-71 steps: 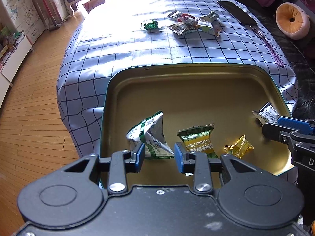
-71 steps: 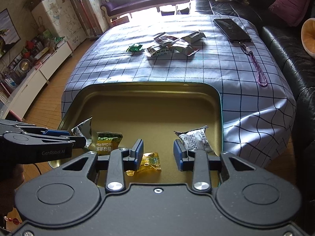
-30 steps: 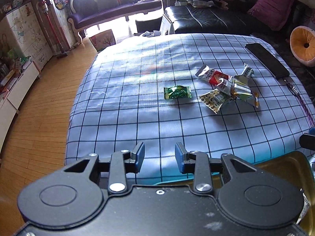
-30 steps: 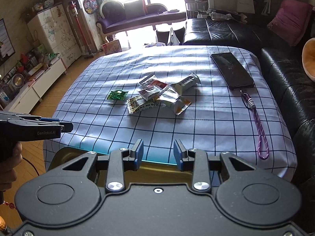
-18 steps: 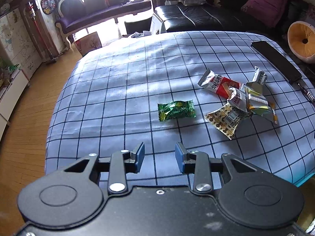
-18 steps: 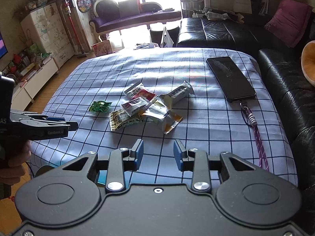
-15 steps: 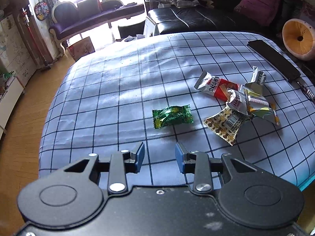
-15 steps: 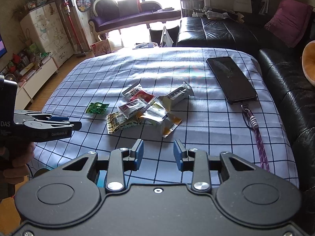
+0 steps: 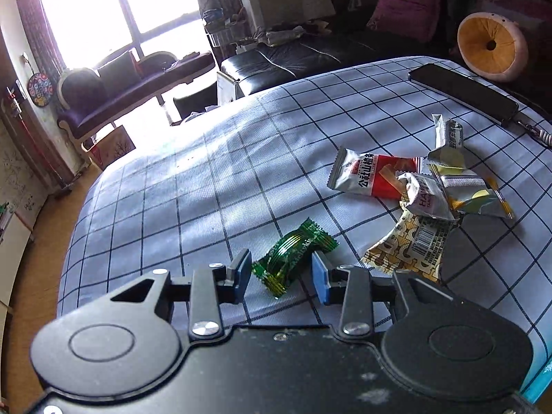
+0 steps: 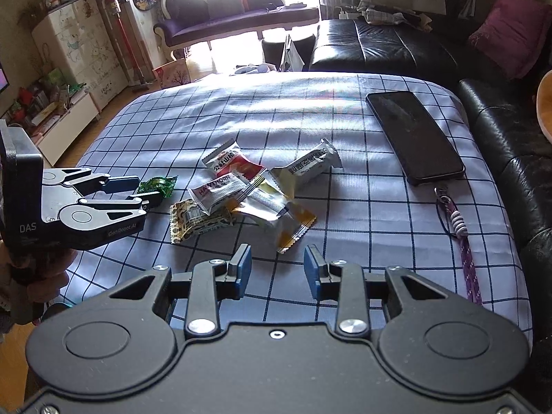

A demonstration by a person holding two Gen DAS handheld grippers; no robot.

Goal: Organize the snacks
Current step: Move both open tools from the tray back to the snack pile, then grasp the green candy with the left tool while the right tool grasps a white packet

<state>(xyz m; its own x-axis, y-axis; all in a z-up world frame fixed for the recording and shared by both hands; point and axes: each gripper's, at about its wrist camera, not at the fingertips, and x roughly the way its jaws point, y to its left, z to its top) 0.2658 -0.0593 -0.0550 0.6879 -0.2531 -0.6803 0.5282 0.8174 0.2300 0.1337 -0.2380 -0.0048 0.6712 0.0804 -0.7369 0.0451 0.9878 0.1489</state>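
Observation:
A green candy (image 9: 292, 254) lies on the checked tablecloth, and my open left gripper (image 9: 281, 277) has its fingers on either side of it without closing. The candy also shows in the right wrist view (image 10: 157, 185), with the left gripper (image 10: 141, 191) around it. A pile of snack packets (image 10: 248, 186) lies just right of it: a red and silver one (image 9: 374, 176), a brown patterned one (image 9: 410, 245) and silver ones. My right gripper (image 10: 277, 270) is open and empty, just short of the pile's orange-edged packet (image 10: 291, 220).
A black phone (image 10: 414, 136) with a purple strap (image 10: 460, 234) lies on the right of the table. A black leather sofa (image 10: 500, 117) borders the right edge. A strip of the tray's teal rim (image 9: 536, 376) shows at the lower right in the left wrist view.
Both grippers have moved forward from the tray over the table. My left gripper has reached the green candy and now straddles it. My right gripper has closed in on the packet pile.

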